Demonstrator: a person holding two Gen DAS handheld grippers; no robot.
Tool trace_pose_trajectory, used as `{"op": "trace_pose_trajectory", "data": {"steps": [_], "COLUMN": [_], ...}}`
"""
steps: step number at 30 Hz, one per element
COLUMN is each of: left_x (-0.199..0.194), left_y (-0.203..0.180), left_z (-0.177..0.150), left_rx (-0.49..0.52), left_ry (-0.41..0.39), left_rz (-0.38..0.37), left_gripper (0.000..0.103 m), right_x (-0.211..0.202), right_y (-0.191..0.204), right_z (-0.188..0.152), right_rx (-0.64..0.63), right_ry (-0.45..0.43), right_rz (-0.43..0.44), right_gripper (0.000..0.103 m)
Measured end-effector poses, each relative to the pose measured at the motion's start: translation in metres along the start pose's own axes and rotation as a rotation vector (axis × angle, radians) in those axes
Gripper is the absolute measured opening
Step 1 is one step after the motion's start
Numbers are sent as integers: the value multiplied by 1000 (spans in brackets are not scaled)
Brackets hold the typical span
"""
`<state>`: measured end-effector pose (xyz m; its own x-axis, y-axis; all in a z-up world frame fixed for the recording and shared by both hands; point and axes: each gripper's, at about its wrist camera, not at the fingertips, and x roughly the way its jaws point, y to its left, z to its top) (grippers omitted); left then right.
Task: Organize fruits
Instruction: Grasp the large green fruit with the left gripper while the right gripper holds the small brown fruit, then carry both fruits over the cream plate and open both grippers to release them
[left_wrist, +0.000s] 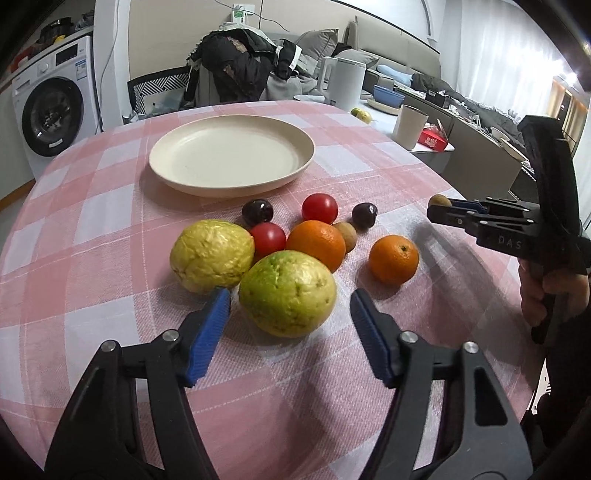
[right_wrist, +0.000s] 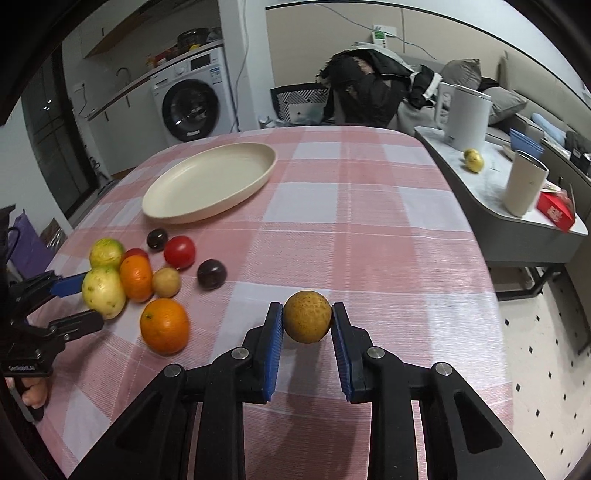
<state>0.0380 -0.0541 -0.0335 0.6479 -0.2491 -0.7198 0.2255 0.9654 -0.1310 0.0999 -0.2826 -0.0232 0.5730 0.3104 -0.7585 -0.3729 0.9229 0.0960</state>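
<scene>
My right gripper (right_wrist: 307, 325) was clenched on a small brown fruit (right_wrist: 307, 316), held above the tablecloth (right_wrist: 369, 229) toward its right edge, because I judged this fruit should go first to the plate (right_wrist: 236, 155). The plate stood empty near the far edge, so I think the organizing was only at its beginning.

My left gripper (left_wrist: 290, 308) was released, with its jaws wide on both sides of the nearer guava (left_wrist: 287, 293), not yet touching it as far as I could see. I placed it so in order to take this big fruit next.

The other fruits lay in one group near the middle of the cloth, between the plate and me. I counted two guavas, two oranges, two tomatoes, two dark plums, and one more brown fruit (left_wrist: 346, 236) that touched the farther orange (left_wrist: 316, 243). The nearer orange (left_wrist: 394, 259) lay a little apart, to the right side.
</scene>
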Motion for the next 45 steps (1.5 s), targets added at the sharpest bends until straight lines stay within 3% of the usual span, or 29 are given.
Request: {"op": "trace_pose_trajectory", "data": {"steps": [1, 12, 29, 45], "left_x": [1, -19, -44, -29], "left_y": [-2, 2, 51, 79], "left_z": [1, 2, 32, 74], "left_rx": [10, 4, -87, -107], "left_ry": [0, -69, -158, -197], "left_rz": [8, -6, 43, 96], "left_gripper": [51, 51, 51, 51], "right_x": [0, -6, 1, 19], "right_y": [1, 17, 61, 63], "right_z": [1, 9, 50, 86], "right_rx": [-1, -30, -105, -98], "right_ry": [-1, -35, -109, -125], "right_rz": [2, 44, 145, 186], "right_gripper": [27, 27, 27, 27]}}
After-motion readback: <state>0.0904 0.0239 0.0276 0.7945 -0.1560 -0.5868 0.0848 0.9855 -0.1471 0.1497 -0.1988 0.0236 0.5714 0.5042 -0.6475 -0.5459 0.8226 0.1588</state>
